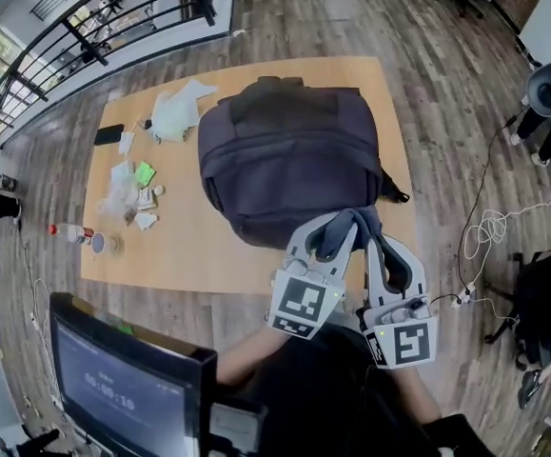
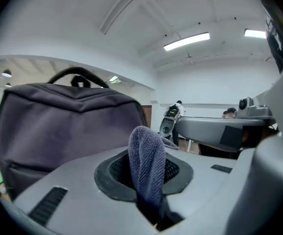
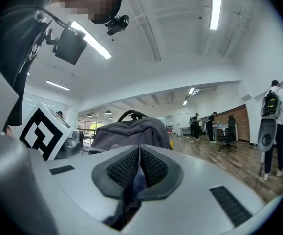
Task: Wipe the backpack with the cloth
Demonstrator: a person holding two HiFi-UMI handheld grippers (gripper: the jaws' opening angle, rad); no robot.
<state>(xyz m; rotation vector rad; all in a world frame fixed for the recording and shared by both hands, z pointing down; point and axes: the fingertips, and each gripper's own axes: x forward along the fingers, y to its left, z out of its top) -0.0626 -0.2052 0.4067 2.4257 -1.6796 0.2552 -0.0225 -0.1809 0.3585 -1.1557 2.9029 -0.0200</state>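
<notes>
left claw [image 1: 330,237] and right claw [image 1: 390,251] both clamped on the cloth [image 1: 356,223] near the backpack [image 1: 289,155], so i guess wiping is all still to do

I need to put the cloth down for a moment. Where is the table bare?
Bare wood runs along the near edge of the table, between the backpack and the bottle. The left side is crowded with crumpled paper, a phone and small packets; the right strip beside the backpack is narrow.
</notes>
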